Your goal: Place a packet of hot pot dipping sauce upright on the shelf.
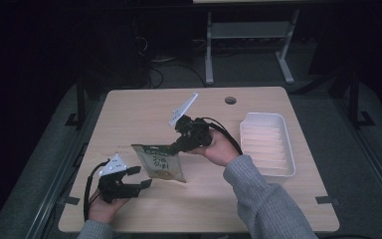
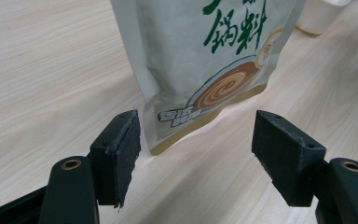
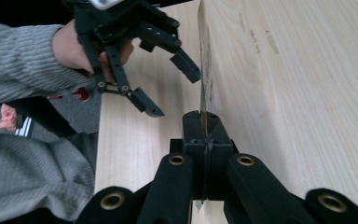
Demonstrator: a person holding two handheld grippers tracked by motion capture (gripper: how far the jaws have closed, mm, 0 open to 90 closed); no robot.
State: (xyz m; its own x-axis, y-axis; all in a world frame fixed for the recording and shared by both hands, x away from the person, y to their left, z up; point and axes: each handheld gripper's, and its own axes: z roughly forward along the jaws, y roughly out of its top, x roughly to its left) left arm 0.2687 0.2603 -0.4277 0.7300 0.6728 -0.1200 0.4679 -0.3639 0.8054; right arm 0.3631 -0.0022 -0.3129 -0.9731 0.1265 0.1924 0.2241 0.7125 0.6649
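Your right gripper [image 1: 175, 146] pinches a pale green-printed foil pouch [image 1: 160, 162] mid-table; your left gripper [image 1: 140, 177] gapes beside it; the white ridged plastic tray [image 1: 267, 143] near the right edge holds nothing.

On the tabletop [image 1: 129, 109] the right gripper [image 1: 175, 147] pinches a pouch's [image 1: 160, 163] top edge, the left gripper [image 1: 140, 177] gapes beside it, a white tray [image 1: 267, 144] well right
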